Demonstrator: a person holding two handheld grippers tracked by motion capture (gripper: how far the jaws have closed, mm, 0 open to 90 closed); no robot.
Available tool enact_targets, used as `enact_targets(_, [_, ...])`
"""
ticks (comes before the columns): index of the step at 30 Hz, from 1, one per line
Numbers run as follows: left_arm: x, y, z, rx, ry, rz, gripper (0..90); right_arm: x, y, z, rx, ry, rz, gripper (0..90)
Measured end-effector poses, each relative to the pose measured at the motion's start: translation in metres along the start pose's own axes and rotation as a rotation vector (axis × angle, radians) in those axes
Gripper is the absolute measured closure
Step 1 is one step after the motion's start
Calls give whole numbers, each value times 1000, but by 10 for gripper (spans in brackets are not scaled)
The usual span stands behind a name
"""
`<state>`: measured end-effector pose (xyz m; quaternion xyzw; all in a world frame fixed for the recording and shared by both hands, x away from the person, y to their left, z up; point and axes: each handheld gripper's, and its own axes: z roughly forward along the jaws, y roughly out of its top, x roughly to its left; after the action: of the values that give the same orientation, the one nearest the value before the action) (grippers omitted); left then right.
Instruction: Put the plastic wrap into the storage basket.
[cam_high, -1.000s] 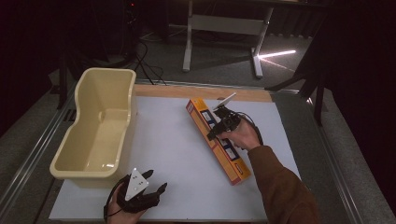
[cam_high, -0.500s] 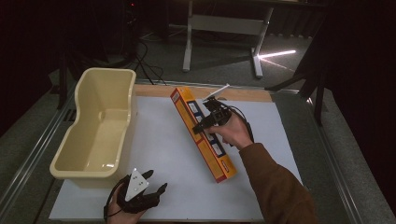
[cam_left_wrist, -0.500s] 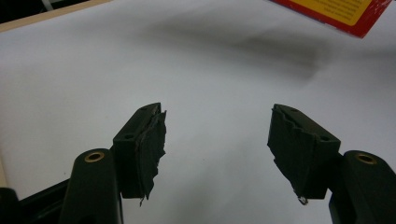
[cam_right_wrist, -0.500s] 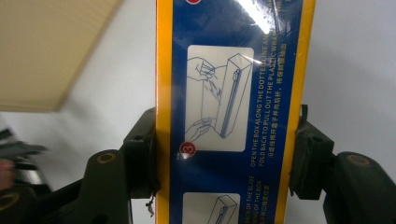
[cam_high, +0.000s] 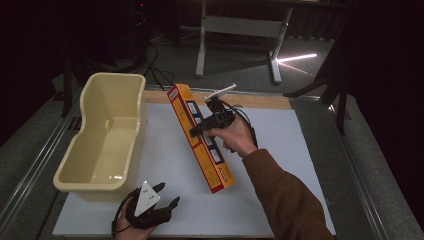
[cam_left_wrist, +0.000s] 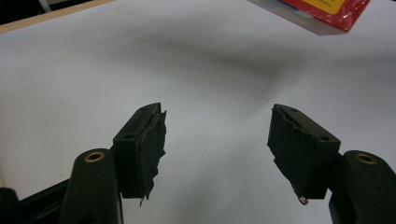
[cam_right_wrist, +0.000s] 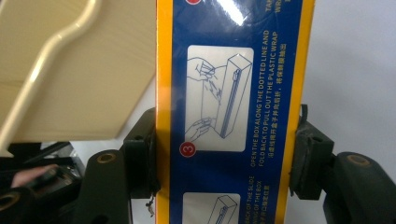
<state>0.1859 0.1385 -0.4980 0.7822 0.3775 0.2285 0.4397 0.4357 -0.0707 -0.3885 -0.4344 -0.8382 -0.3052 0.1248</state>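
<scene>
Currently right gripper (cam_high: 200, 131) grasps wrap box (cam_high: 201, 138); left gripper (cam_high: 167, 196) released; cream tub (cam_high: 87, 142) seemingly empty.

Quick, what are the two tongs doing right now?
Left tongs: open, holding nothing, over the white table.
Right tongs: closed on the long yellow box, gripping its two sides.

Dim lab: white-covered table (cam_high: 165, 150), cables (cam_high: 155, 65)

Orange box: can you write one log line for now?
right gripper: shut on long orange cardboard box, lifted | left gripper: open, empty | cream plastic tub: empty
</scene>
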Motion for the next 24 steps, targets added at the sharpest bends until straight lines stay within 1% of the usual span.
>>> enact_targets(4, [0,0,0,-4,2,-4,360,5,6,0,-7,32,15,391])
enact_targets(8, [-2,0,1,-2,-2,1,360,9,13,0,-7,70,21,390])
enact_targets(10, [-2,0,1,-2,-4,4,360,10,16,1,-18,92,27,391])
enact_targets(13, [-3,0,1,0,-7,9,360,11,21,1,-31,128,45,390])
enact_targets(16, [-3,0,2,-2,-8,10,360,13,25,2,-45,148,57,391])
enact_targets(20, [-4,0,2,-3,-11,9,360,16,30,3,-66,184,88,391])
enact_targets(24, [-5,0,1,-10,-17,12,359,20,34,4,-89,210,114,390])
